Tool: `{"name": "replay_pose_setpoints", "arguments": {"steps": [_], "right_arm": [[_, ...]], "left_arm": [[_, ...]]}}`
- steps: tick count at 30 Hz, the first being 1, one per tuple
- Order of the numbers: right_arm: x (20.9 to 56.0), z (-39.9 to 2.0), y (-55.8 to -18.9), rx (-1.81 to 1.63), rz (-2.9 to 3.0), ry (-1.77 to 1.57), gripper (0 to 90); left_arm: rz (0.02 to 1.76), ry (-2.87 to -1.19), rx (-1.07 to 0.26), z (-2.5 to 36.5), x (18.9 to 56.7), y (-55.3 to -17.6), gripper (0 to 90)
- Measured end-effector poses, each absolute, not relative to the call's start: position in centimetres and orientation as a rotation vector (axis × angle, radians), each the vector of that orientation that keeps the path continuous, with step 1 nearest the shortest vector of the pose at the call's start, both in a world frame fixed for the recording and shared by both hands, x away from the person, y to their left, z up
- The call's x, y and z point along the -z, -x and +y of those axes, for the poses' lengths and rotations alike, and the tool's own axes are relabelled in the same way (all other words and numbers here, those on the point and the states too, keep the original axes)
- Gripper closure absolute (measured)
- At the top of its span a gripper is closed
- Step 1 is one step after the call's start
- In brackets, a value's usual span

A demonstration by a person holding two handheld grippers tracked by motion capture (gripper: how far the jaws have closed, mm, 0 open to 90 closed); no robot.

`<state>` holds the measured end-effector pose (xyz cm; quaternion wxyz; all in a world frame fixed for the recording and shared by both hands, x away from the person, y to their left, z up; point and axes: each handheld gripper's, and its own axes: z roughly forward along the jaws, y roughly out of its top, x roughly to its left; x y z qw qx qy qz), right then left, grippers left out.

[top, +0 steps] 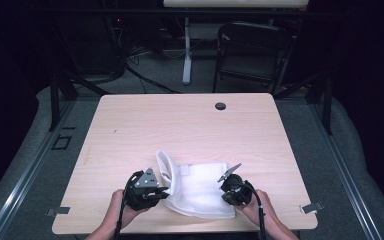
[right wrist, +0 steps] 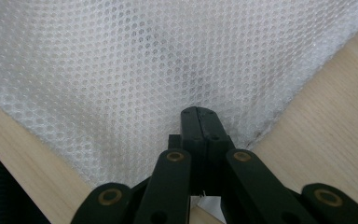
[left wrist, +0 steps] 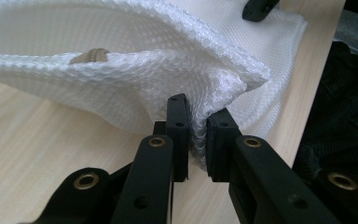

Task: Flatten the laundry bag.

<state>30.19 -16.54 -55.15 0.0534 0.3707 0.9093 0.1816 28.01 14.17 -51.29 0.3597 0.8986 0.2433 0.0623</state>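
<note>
High view: white mesh bag (top: 200,189) lies on the wooden counter (top: 180,125) near its front edge, between both hands. Bag mouth is at its left end, lifted into an open loop. Left tool (top: 161,191) sits at the bag's left edge, right tool (top: 223,186) at its right side. Dark grommet hole (top: 220,106) in the counter near the far edge, well apart from the bag. Folding chair (top: 252,50) and a white post (top: 187,50) stand on the floor beyond the counter.

Left gripper view: left tool (left wrist: 196,135) pinches a bunched fold of the bag (left wrist: 121,70) rim; mesh fills the narrow gap between the jaws. A small tan item (left wrist: 90,56) shows at the rim; cannot tell what it is. Bag interior not visible.

Right gripper view: right tool (right wrist: 199,122) has jaws pressed together at the mesh (right wrist: 144,60) edge; cannot tell whether fabric is caught between them. Mesh lies flat on the counter (right wrist: 326,140).
</note>
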Motion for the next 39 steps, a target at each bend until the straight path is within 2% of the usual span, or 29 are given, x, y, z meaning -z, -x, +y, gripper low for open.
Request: {"name": "replay_pose_setpoints", "arguments": {"steps": [9, 14, 17, 18, 19, 21, 24, 30, 32, 34, 39], "right_arm": [[55.1, -17.7, -30.2, -0.557, 2.755, -1.191, 90.0], [55.0, -18.1, -30.2, -0.553, 2.769, -1.169, 87.9], [54.9, -18.3, -30.3, -0.562, 2.785, -1.152, 83.2], [54.9, -18.4, -30.4, -0.571, 2.784, -1.146, 79.2], [54.9, -18.4, -30.4, -0.571, 2.784, -1.146, 79.2], [54.9, -18.4, -30.4, -0.596, 2.784, -1.145, 73.3], [54.6, -18.5, -30.5, -0.612, 2.792, -1.123, 66.1], [53.3, -19.0, -30.3, -0.696, 2.761, -1.096, 53.9], [53.0, -19.0, -30.0, -0.685, 2.765, -1.088, 51.5], [53.0, -18.9, -29.8, -0.689, 2.77, -1.116, 46.9], [53.0, -18.6, -29.5, -0.707, 2.777, -1.106, 36.9]], "left_arm": [[0.698, -2.394, -0.086, 15.2, 52.0, -28.5, 72.1], [0.741, -2.424, -0.064, 15.8, 52.0, -28.5, 53.6], [0.797, -2.405, -0.057, 16.4, 52.0, -28.3, 43.2], [0.813, -2.402, -0.062, 16.8, 51.9, -28.3, 35.6], [0.841, -2.396, -0.068, 17.1, 51.9, -28.2, 35.6], [0.898, -2.378, -0.098, 17.6, 51.9, -28.1, 26.0], [0.946, -2.355, -0.119, 18.3, 51.8, -28.0, 19.9], [0.902, -2.31, -0.155, 18.2, 51.0, -27.9, 15.2], [0.877, -2.312, -0.165, 17.5, 50.9, -28.0, 14.2], [0.846, -2.313, -0.179, 16.5, 50.9, -28.1, 8.8], [0.791, -2.353, -0.179, 14.4, 51.5, -28.3, 6.7]]}}
